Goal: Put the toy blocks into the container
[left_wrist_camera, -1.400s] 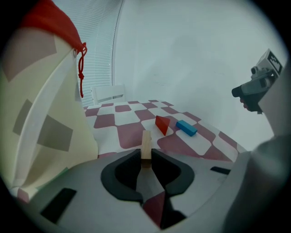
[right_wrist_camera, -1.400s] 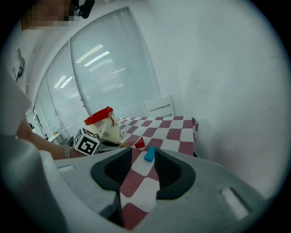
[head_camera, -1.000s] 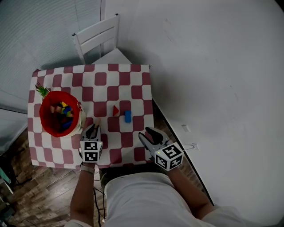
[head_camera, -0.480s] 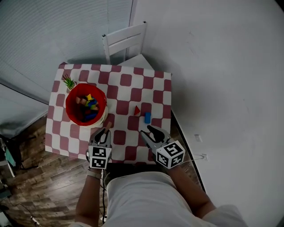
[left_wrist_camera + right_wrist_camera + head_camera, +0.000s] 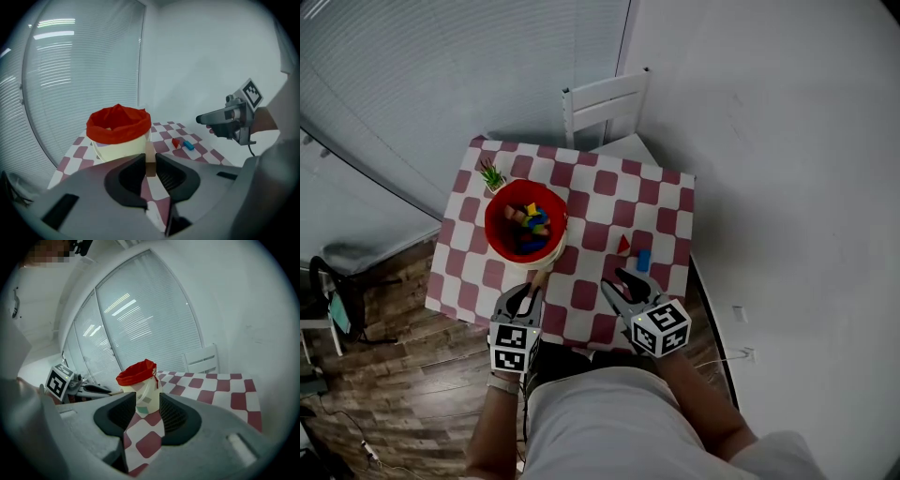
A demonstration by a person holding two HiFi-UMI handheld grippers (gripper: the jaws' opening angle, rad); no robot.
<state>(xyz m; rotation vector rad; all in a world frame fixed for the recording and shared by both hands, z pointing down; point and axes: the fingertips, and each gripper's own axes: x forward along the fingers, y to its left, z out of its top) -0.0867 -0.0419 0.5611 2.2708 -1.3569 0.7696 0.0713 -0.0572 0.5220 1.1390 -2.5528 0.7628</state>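
The square surface (image 5: pixel 592 208) wears a red-and-white checked cloth; a white slatted chair (image 5: pixel 605 101) stands at its far edge, dark wooden floor (image 5: pixel 384 309) lies off its left edge, and the person stands at the near edge; the middle and far right of the cloth are bare. A cream bucket with a red liner (image 5: pixel 528 225) stands on the left half, just beside a small green potted plant (image 5: pixel 492 175) towards the far left corner; mixed coloured blocks (image 5: pixel 531 223) lie inside it. A red triangular block (image 5: pixel 623 246) and a blue oblong block (image 5: pixel 643 260) lie close together near the right edge. The left hand-held gripper (image 5: pixel 150 165) is above the near edge, jaws clamped on a tan wooden block (image 5: pixel 150 158), pale, plain and upright, near the bucket's wall. The right hand-held gripper (image 5: pixel 147 405) holds nothing, jaws apart, near the two loose blocks.
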